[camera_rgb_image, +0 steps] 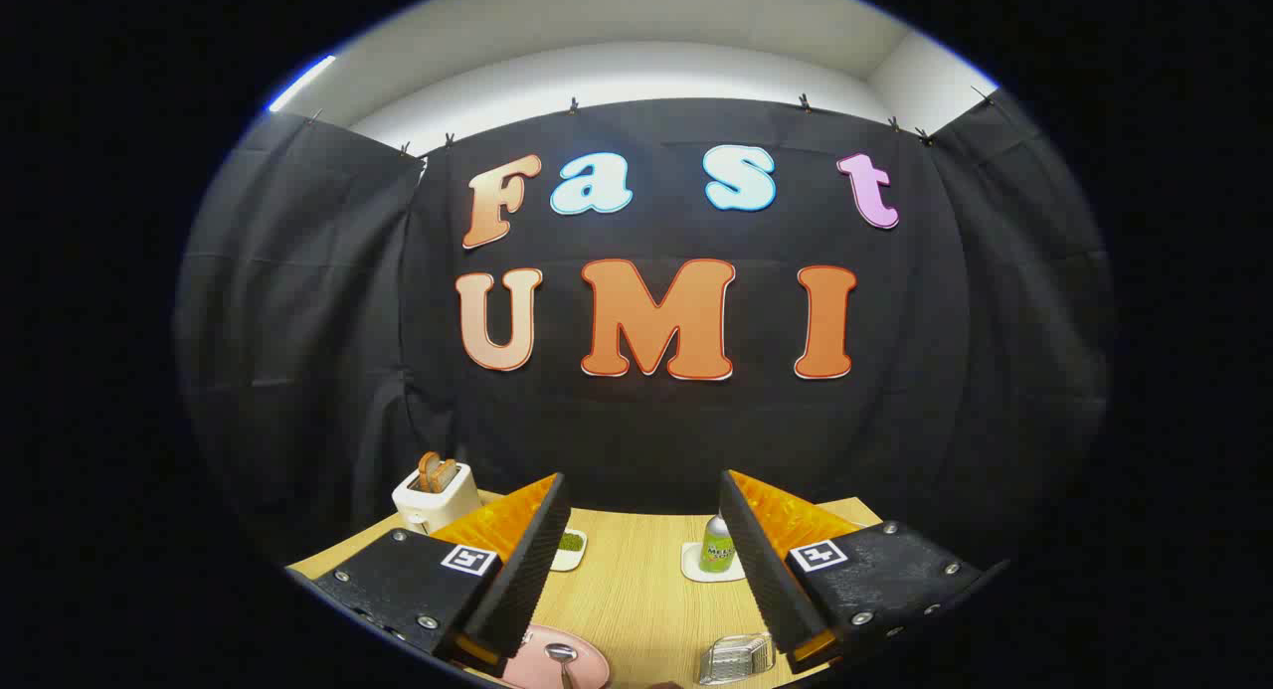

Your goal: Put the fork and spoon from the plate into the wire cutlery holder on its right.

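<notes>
**Fingers wide apart above the counter, holding nothing**

The gripper (644,560) is raised over the light wooden counter (636,600), and its two fingers stand wide apart with nothing between them. Near and below them, on the left, lies the round pink plate (587,667) with a metal spoon (561,655) on it; the fork I cannot make out. The clear wire cutlery holder (736,659) stands right of the plate. Farther away are a white toaster (434,498) with toast, a small white dish (569,550) of something green, and a green bottle (716,546) on a white coaster (696,566).

Spoon (561,655) lies on pink plate (587,667) (wire holder (736,659) beside).
</notes>
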`<state>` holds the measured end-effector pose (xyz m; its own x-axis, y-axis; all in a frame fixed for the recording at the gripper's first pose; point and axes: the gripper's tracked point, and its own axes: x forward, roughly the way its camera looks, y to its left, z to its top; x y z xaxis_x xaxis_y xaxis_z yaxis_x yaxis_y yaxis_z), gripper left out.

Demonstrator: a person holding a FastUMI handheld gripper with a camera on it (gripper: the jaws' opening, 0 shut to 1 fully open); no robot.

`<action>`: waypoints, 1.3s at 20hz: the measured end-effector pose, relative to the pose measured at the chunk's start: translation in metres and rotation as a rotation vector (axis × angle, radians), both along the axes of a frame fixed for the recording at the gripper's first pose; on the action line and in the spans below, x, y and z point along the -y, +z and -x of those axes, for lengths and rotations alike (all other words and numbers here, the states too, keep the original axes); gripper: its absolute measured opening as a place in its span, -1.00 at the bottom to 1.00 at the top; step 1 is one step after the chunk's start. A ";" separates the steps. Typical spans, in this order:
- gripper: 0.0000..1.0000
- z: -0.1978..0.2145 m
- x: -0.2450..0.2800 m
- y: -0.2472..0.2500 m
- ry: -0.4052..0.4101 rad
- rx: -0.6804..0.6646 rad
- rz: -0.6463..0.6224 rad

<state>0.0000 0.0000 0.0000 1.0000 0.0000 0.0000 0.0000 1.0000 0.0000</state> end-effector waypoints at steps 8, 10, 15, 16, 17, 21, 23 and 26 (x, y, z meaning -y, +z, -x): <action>0.83 0.003 0.000 0.007 0.006 0.036 -0.004; 0.83 0.003 -0.001 0.008 0.005 0.046 0.001; 0.83 -0.001 -0.005 -0.003 0.017 0.022 0.004; 0.84 -0.002 -0.008 -0.011 0.022 0.000 0.007; 0.88 -0.001 -0.012 -0.020 0.031 -0.022 0.008; 0.89 -0.006 -0.032 -0.075 0.080 -0.195 0.002; 0.90 -0.006 -0.046 -0.107 0.120 -0.296 -0.020; 0.89 -0.002 -0.069 -0.158 0.185 -0.445 -0.028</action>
<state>0.0015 0.0689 -0.1584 0.8860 0.1843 -0.4254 -0.1722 0.9828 0.0673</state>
